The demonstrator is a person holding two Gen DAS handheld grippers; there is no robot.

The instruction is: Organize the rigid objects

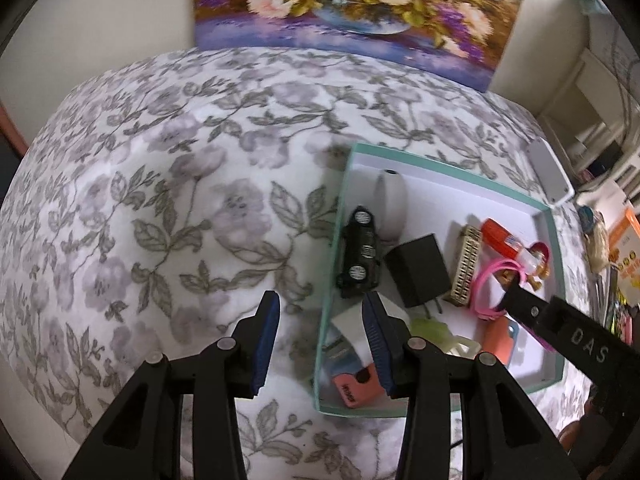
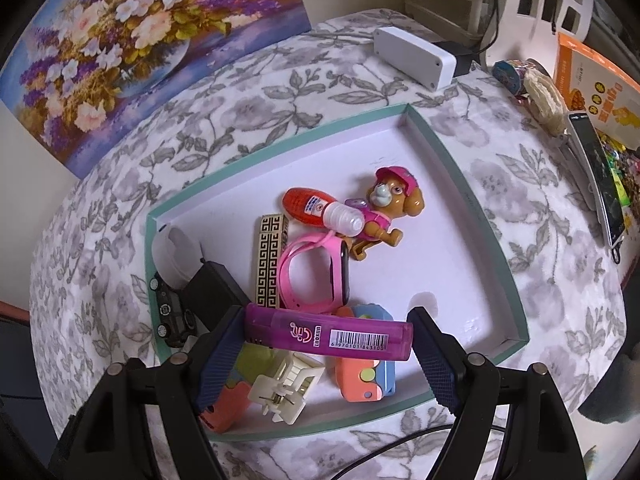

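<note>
A teal-rimmed shallow box (image 2: 476,216) (image 1: 558,256) lies on the floral cloth and holds several small objects: a black toy car (image 1: 360,256), a black charger (image 1: 420,276), a red bottle (image 2: 316,206), a pink watch (image 2: 316,268), a toy dog (image 2: 384,208). My right gripper (image 2: 326,344) is shut on a purple lighter (image 2: 328,336), held crosswise above the box's near part. My left gripper (image 1: 324,332) is open and empty, at the box's left wall, with its right finger over the box.
A flower painting (image 1: 352,8) leans at the back. A white device (image 2: 416,56) lies beyond the box. A phone (image 2: 596,172) and orange book (image 2: 592,92) sit at the right. Bare floral cloth (image 1: 160,200) spreads left of the box.
</note>
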